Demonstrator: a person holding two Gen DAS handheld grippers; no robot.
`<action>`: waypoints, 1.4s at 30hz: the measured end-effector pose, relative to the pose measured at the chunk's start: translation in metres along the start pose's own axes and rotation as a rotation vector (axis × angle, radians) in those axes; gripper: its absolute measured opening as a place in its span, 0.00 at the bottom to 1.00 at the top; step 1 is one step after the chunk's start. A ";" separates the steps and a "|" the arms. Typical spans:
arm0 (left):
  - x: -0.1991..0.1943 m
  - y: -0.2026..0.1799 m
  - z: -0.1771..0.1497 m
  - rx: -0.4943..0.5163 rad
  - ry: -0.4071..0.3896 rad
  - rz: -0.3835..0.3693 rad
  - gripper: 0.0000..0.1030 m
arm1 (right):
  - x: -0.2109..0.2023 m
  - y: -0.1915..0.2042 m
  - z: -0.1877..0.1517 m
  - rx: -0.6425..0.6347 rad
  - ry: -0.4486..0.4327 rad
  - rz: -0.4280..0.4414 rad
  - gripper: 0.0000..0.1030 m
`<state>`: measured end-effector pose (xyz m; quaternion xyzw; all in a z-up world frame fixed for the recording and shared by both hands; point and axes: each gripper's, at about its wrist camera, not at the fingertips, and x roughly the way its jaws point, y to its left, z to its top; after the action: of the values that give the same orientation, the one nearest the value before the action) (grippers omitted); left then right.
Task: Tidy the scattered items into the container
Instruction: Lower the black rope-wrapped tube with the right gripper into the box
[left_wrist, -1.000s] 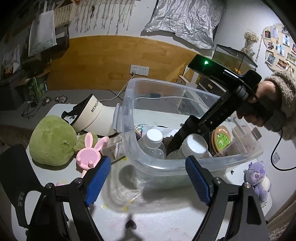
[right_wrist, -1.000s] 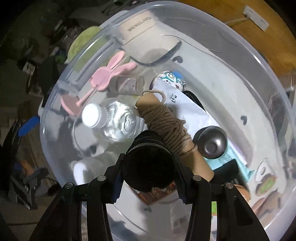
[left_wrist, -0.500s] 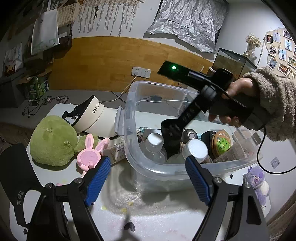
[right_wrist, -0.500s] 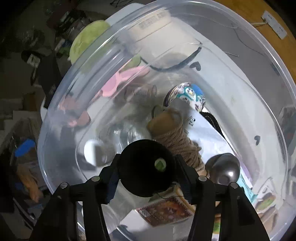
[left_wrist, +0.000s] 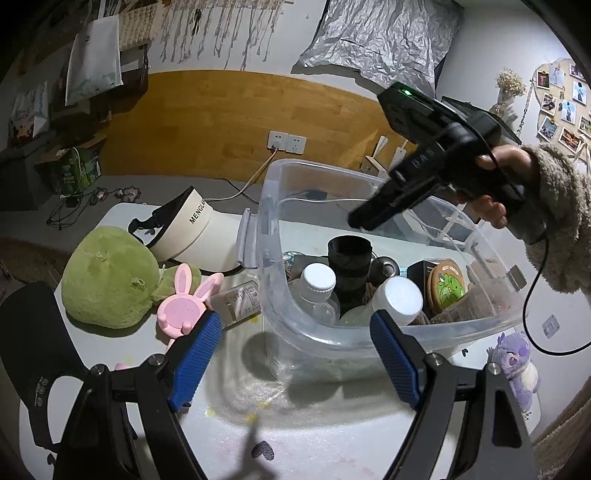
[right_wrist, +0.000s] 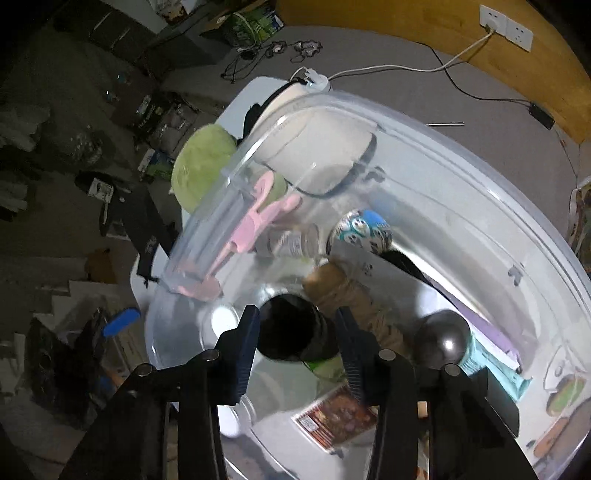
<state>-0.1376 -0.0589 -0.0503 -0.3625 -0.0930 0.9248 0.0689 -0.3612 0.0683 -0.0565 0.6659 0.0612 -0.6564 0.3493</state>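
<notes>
Overhead, the right gripper (left_wrist: 360, 220) closes, empty, above the bin (left_wrist: 424, 334) on the white table (left_wrist: 332, 435).

You see dim indoor light with soft shadows beside the clear plastic storage bin (left_wrist: 303, 332); its wall (right_wrist: 236, 192) smears with motion blur, and fisheye edges darken and bend.

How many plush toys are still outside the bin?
2: the green plush left of the clear bin, and the purple plush by its right front corner. The bin may hide others.
</notes>
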 end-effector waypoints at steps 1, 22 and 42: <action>0.001 0.001 0.000 -0.001 0.002 0.000 0.81 | 0.005 0.000 -0.002 -0.002 0.014 -0.016 0.42; 0.001 0.004 0.002 -0.017 -0.006 -0.013 0.81 | 0.037 -0.015 -0.032 -0.002 0.031 -0.021 0.12; -0.001 0.008 0.001 -0.031 -0.020 -0.017 0.81 | 0.068 0.042 -0.015 -0.466 0.474 -0.394 0.12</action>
<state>-0.1380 -0.0669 -0.0509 -0.3533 -0.1109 0.9263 0.0702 -0.3175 0.0192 -0.1041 0.6773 0.4143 -0.5074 0.3348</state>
